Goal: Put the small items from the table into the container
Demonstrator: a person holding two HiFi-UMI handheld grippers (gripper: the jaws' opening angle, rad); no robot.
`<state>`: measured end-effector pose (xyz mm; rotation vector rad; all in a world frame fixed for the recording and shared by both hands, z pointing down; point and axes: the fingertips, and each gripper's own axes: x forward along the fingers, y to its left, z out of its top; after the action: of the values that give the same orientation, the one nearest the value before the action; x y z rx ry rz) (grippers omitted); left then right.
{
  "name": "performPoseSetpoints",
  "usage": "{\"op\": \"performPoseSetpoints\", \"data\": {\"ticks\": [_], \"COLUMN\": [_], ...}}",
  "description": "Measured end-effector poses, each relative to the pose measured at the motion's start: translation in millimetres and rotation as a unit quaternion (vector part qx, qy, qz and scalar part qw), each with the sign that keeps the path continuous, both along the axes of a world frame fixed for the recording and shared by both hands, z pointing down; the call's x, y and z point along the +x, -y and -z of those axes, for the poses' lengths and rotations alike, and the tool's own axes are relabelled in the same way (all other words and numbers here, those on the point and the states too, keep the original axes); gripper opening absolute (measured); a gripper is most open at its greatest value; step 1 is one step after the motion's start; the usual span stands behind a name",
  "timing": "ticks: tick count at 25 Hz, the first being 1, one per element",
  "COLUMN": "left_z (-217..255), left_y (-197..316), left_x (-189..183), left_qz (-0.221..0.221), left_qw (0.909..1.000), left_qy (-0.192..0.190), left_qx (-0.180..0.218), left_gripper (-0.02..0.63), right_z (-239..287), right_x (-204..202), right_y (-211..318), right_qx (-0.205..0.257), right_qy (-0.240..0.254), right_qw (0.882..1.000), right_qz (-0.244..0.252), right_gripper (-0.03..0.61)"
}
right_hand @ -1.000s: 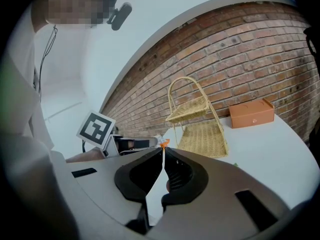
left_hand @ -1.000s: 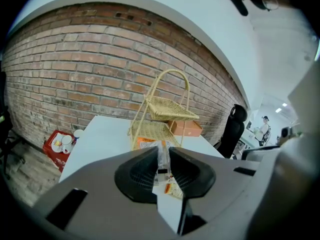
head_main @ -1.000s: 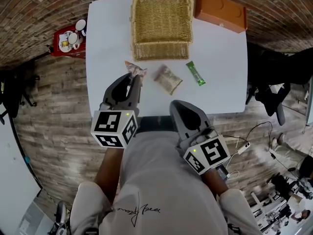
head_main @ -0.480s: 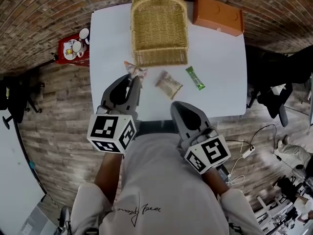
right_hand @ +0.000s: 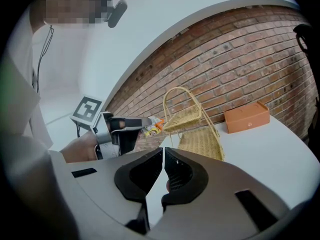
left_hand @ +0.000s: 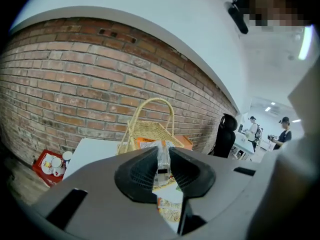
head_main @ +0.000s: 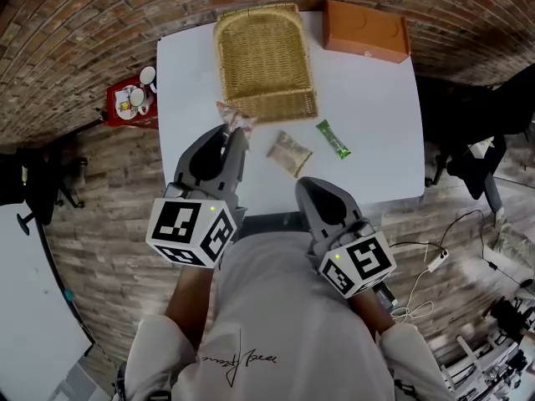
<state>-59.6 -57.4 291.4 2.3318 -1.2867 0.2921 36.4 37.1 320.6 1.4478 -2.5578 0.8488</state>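
My left gripper [head_main: 231, 134] is shut on a small orange-and-clear snack packet [head_main: 235, 116], held above the white table [head_main: 376, 98] just short of the wicker basket's [head_main: 263, 57] front edge. In the left gripper view the packet [left_hand: 162, 153] stands pinched between the jaws, with the basket [left_hand: 147, 130] behind it. A tan snack packet [head_main: 289, 154] and a green bar [head_main: 333, 138] lie on the table. My right gripper [head_main: 313, 188] hangs shut and empty over the table's near edge. The right gripper view shows its jaws closed together [right_hand: 163, 160], the left gripper [right_hand: 120, 129] with its packet [right_hand: 152, 126], and the basket [right_hand: 199, 134].
An orange box [head_main: 366, 32] sits at the table's far right corner beside the basket. A red tray with cups [head_main: 129, 100] lies on the floor to the left. A black office chair [head_main: 472, 140] stands to the right, with cables [head_main: 426, 266] on the floor. A brick wall is behind the table.
My left gripper has lifted the orange snack packet off the table and carried it a little toward the basket. The right gripper has stayed where it was, shut.
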Motion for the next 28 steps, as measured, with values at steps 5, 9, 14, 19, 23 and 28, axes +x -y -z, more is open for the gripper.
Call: {"op": "performPoseSetpoints", "data": {"ticks": [5, 9, 14, 19, 23, 28], "left_z": [11.5, 17.1, 18.1, 17.9, 14.5, 9.5], "left_y": [13.2, 24.2, 36.4, 52.2, 64.2, 79.8], "left_x": [12.1, 22.1, 32.7, 40.4, 44.1, 47.9], "left_qz": [-0.015, -0.025, -0.035, -0.039, -0.044, -0.046], "left_qw": [0.9998, 0.9994, 0.9990, 0.9987, 0.9984, 0.9981], "left_qy": [0.000, 0.001, 0.003, 0.009, 0.017, 0.029], "left_qx": [0.015, 0.024, 0.027, 0.031, 0.032, 0.030], "left_gripper": [0.069, 0.069, 0.069, 0.069, 0.069, 0.069], "right_z": [0.9, 0.8, 1.1, -0.7, -2.2, -4.1], "right_x": [4.7, 10.0, 16.3, 21.7, 23.2, 27.7], "right_y": [0.9, 2.5, 6.4, 12.6, 17.8, 25.0], "right_qx": [0.001, 0.000, -0.001, -0.005, -0.008, -0.015], "right_qy": [0.005, 0.006, 0.005, 0.005, 0.005, 0.007], "right_qw": [1.000, 1.000, 1.000, 1.000, 0.999, 0.999], "right_qz": [-0.006, -0.013, -0.021, -0.029, -0.034, -0.042], "right_gripper": [0.023, 0.023, 0.023, 0.023, 0.023, 0.023]}}
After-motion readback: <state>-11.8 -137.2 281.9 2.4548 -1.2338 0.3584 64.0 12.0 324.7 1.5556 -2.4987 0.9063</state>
